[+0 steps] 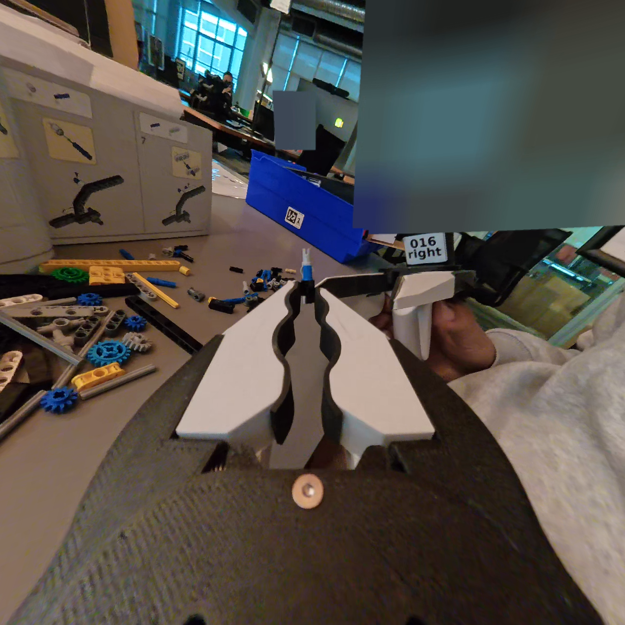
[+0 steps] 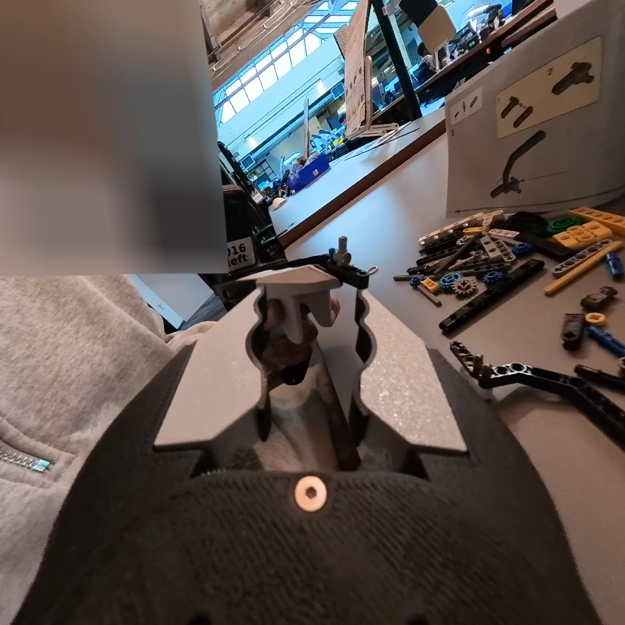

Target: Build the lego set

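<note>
Left wrist: jaws around black piece (image 1: 307, 291).

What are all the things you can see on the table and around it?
Small lego assembly: one, black beam with blue and white pins, pinched in the left gripper's tips.
Loose lego pieces: many, black, grey, yellow, blue, scattered on the table.
Gears: several blue, one green, one grey, in the pile.
Bent black beam: one, lying alone on the table.
Instruction sheets: at least two pages, grey-white, propped behind the pile.
Bin: one, blue, farther back on the table.
Table: one, grey.
Left gripper: white fingers, shut on the assembly.
Right gripper: white fingers, open, empty.
Sleeve: light grey.
</note>
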`<state>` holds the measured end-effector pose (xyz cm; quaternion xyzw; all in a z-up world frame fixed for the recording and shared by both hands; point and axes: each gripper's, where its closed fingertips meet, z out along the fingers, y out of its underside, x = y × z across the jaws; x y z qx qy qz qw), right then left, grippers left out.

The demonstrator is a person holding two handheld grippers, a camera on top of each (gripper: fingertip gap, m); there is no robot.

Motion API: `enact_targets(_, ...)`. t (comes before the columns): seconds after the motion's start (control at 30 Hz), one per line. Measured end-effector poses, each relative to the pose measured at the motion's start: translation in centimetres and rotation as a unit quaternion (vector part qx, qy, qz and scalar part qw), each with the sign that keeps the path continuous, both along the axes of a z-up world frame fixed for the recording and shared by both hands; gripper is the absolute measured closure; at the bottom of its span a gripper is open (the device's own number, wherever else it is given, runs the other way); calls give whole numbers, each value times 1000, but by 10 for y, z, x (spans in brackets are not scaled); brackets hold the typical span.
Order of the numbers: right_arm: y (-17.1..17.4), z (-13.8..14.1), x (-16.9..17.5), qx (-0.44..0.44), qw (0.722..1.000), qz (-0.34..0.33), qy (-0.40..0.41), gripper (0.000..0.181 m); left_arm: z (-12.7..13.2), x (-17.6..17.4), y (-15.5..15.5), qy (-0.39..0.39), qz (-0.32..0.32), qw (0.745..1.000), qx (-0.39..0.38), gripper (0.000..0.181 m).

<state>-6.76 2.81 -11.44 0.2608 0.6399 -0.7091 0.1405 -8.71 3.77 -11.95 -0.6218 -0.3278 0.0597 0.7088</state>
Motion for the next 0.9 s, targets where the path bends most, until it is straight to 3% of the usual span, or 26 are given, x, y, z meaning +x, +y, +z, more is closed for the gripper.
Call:
enact_targets(0.37, 4, -2, -5, -14, 999, -16, -28, 123, -14, 1, 11, 110, 50, 981, -155, 172)
enact_targets(0.57, 5, -3, -7, -18, 999, -17, -40, 129, -17, 8, 20, 117, 26, 979, -163, 169)
enact_targets(0.73, 3, -11, -4, -6, 998, -4, -60, 157, -15, 18, 28, 136, 3, 978, -160, 170)
enact_targets(0.9, 9, -9, -9, -13, 998, -13, -65, 158, -14, 18, 28, 125, -5, 982, -142, 169)
